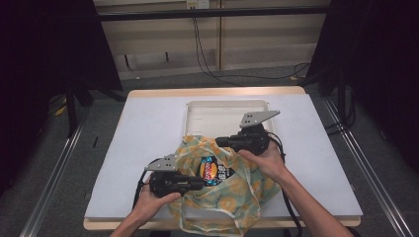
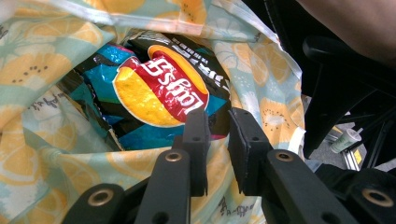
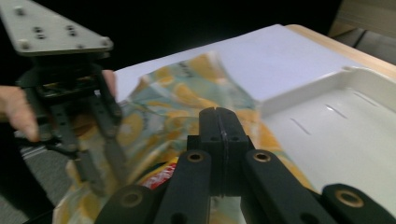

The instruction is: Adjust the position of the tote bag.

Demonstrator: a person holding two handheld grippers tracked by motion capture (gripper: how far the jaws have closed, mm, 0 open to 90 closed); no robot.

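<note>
A cloth bag [image 1: 232,190] printed with yellow fruit lies open at the table's near middle, and a Lay's crisp packet [image 1: 212,170] sits inside its mouth. My left gripper [image 1: 197,183] reaches in from the bag's left side. In the left gripper view its jaws [image 2: 217,123] stand a little apart over the bag's near rim [image 2: 140,161], just short of the packet [image 2: 154,88], and the pads press on nothing that I can see. My right gripper [image 1: 221,143] is at the bag's far rim. Its jaws [image 3: 219,114] are shut flat together, with no cloth showing between them.
A white tray [image 1: 207,116] lies just behind the bag, its rim close to my right gripper [image 3: 336,135]. A white sheet [image 1: 148,133] covers the tabletop. Dark curtains flank the table, and cables trail on the floor beyond it.
</note>
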